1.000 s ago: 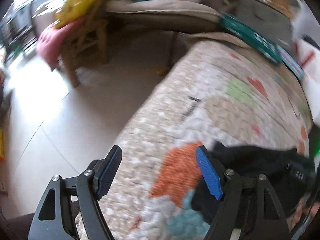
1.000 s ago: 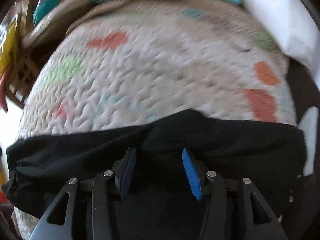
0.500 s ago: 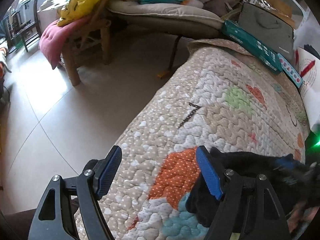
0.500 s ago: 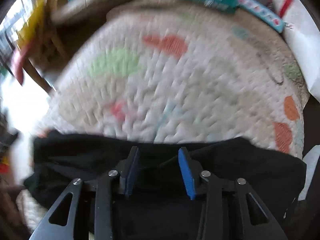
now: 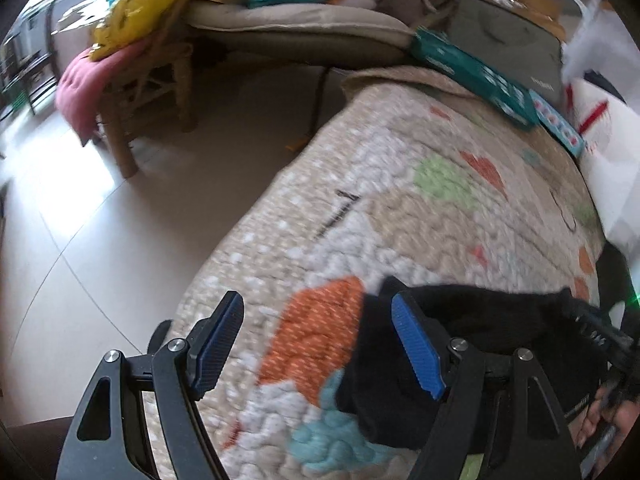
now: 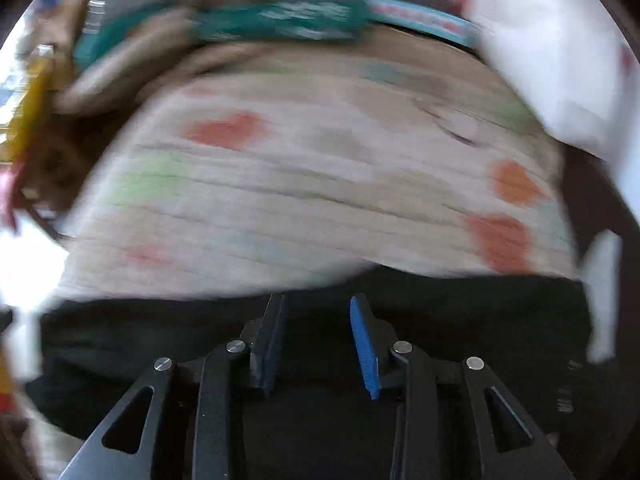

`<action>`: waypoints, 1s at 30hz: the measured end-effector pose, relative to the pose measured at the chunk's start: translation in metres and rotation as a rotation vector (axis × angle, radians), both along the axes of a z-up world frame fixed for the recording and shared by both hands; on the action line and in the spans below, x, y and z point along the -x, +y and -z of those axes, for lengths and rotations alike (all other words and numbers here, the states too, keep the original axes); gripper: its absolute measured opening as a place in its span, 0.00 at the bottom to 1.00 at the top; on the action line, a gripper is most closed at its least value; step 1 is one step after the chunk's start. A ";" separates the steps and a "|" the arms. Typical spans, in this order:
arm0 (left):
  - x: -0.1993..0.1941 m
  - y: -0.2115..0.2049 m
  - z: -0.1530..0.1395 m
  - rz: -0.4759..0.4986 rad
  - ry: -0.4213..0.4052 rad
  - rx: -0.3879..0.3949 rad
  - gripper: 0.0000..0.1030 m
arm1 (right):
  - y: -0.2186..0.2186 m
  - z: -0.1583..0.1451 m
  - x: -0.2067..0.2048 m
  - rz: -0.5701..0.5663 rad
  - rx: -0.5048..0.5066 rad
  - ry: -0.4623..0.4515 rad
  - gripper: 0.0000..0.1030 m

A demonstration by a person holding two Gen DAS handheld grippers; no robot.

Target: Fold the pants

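The black pants lie in a wide folded band across the near edge of a quilted patchwork bedspread. In the left wrist view their left end bunches behind my right finger. My left gripper is open and empty, over the orange patch at the bed's left edge, beside the pants' end. My right gripper is open, its jaws a hand-width apart, low over the pants' middle with nothing between the pads. The right wrist view is blurred.
A teal box and a dark bag lie at the bed's far end, white bedding at the right. Left of the bed is tiled floor, a wooden chair with pink and yellow cushions, and a cushioned lounger.
The right gripper has swung back right over the pants, still open. The left gripper has hardly moved and stays open.
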State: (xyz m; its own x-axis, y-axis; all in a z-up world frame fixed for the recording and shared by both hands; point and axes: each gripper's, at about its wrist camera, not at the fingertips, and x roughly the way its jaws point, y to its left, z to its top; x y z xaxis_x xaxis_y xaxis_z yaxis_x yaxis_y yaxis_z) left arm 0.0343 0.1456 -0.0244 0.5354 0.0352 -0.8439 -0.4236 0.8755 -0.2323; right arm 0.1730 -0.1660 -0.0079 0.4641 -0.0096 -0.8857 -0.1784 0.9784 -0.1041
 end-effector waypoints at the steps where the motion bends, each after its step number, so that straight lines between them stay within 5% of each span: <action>1: 0.000 -0.003 0.000 0.008 0.001 -0.002 0.74 | -0.017 0.013 -0.001 0.019 0.045 0.040 0.35; 3: 0.000 -0.007 0.001 0.020 0.001 -0.020 0.74 | -0.046 0.034 0.003 0.040 0.084 0.113 0.34; 6: 0.002 -0.002 0.000 0.003 0.001 -0.038 0.74 | -0.063 0.028 0.018 0.040 0.120 0.105 0.36; 13: 0.006 0.025 0.002 -0.095 0.023 -0.015 0.74 | -0.052 0.011 0.029 0.016 0.187 0.096 0.47; 21: 0.022 0.044 0.021 -0.137 0.068 0.113 0.74 | 0.058 -0.010 0.024 -0.295 -0.241 0.174 0.58; 23: 0.030 0.054 0.022 -0.170 0.068 0.149 0.74 | 0.100 -0.011 0.024 -0.409 -0.259 0.197 0.67; 30: 0.040 0.077 0.019 -0.249 0.043 0.200 0.74 | 0.209 0.006 0.035 -0.703 -0.136 0.231 0.71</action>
State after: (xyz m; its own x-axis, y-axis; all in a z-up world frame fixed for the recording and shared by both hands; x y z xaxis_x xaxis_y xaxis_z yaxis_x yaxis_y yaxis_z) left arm -0.0056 0.2226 -0.0437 0.4952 -0.0083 -0.8687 -0.6320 0.6827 -0.3668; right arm 0.1381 0.0434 -0.0143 0.1228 0.3371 -0.9334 -0.7684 0.6275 0.1256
